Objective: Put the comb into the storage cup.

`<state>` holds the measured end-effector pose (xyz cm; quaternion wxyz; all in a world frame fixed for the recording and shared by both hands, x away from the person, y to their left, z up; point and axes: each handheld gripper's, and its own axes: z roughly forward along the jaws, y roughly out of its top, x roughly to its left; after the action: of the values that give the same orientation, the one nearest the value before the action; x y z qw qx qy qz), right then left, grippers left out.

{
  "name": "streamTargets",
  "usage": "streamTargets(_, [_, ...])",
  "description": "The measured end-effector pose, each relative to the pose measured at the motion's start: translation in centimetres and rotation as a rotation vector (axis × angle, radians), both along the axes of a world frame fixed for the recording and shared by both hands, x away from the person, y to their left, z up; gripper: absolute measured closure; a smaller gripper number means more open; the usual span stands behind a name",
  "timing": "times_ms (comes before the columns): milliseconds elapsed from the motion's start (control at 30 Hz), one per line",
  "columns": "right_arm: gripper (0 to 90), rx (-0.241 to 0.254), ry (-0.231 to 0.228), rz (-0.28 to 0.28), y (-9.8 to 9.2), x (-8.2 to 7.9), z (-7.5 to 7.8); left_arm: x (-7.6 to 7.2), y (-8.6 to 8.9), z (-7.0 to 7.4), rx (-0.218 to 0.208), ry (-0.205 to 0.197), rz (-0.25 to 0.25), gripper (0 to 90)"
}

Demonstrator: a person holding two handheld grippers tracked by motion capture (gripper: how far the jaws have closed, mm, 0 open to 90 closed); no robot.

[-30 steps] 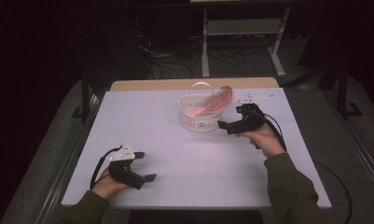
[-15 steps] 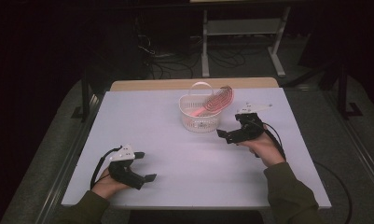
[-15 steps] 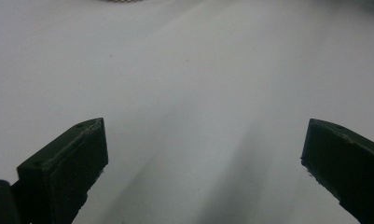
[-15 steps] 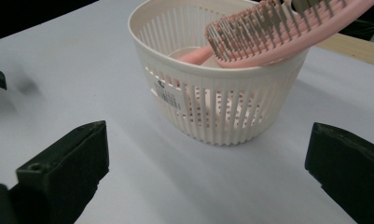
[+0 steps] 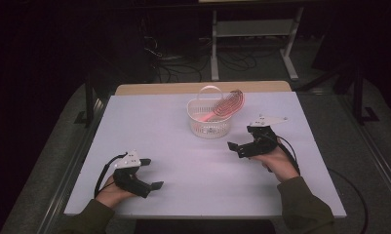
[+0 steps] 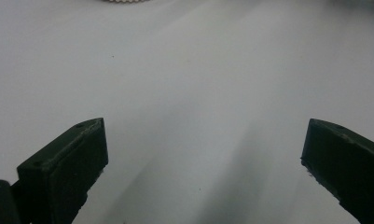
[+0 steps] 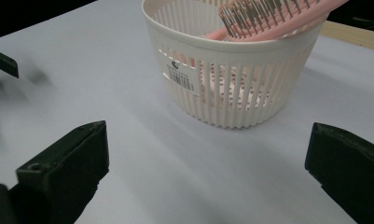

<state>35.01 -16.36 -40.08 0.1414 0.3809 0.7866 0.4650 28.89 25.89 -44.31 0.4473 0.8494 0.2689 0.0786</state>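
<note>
A white slatted basket (image 5: 208,127) (image 7: 231,88) stands at the back middle of the white table (image 5: 183,161). A pink hairbrush (image 5: 227,105) (image 7: 273,16) lies in it, its head leaning over the right rim. My right gripper (image 5: 235,148) (image 7: 208,158) sits open and empty on the table, just right of and nearer than the basket, pointing left. My left gripper (image 5: 153,185) (image 6: 203,154) rests open and empty at the front left, far from the basket, with bare table between its jaws.
A wooden strip (image 5: 198,87) runs along the table's far edge. Beyond it are a metal stand (image 5: 251,34) and cables (image 5: 178,63) on a dark floor. Wide bare table lies between the two grippers.
My right gripper has drawn back from the basket toward the front of the table and now sits lower. The left gripper has not moved.
</note>
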Motion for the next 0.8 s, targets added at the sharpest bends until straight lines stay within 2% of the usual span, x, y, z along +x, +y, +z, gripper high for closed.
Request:
streamTargets(300, [0.0,0.013,0.0,0.002,-0.6,-1.3,-0.5,0.0,0.0,0.0,-0.006,-0.003,0.001,0.2])
streamTargets(667, [0.0,-0.018,0.013,-0.002,-1.1,-2.8,-1.4,0.0,0.1,0.0,-0.006,-0.006,0.001,0.2])
streamTargets(800, [0.0,-0.013,0.012,-0.003,-1.4,-3.4,-1.6,0.0,0.0,0.0,-0.006,-0.005,0.0,0.2])
